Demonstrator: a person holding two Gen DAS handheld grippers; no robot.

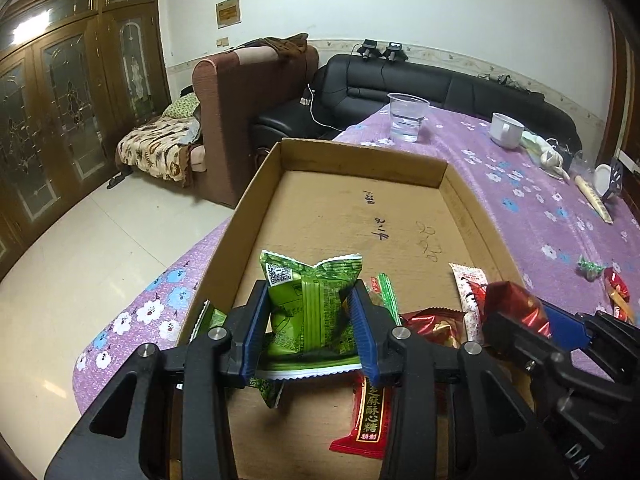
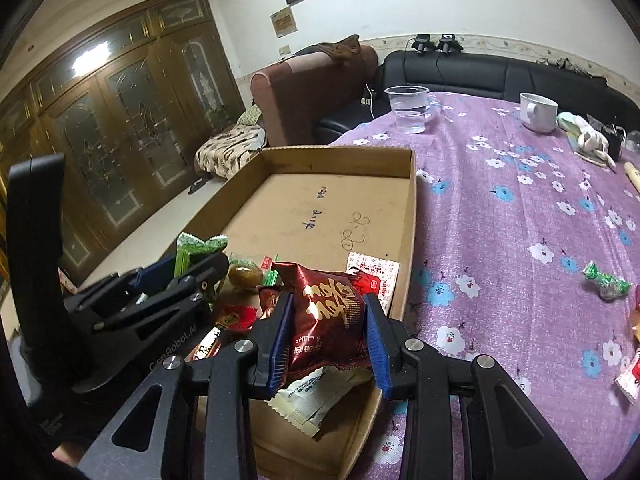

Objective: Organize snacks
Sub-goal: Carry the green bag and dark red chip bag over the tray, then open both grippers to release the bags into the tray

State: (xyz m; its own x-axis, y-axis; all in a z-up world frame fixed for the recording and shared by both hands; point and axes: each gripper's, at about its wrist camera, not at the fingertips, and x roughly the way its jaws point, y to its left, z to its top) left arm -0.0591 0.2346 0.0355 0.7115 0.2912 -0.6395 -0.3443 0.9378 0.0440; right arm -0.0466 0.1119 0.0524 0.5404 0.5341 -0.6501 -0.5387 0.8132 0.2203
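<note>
A shallow cardboard box lies on the purple flowered table. My left gripper is shut on a green snack packet and holds it over the box's near end. My right gripper is shut on a dark red snack packet over the box's near right corner; it also shows at the right of the left wrist view. Several red, green and white packets lie in the box's near end.
Loose sweets lie on the cloth right of the box. A clear plastic cup with water and a white mug stand at the far end. Sofas and a wooden cabinet stand beyond the table.
</note>
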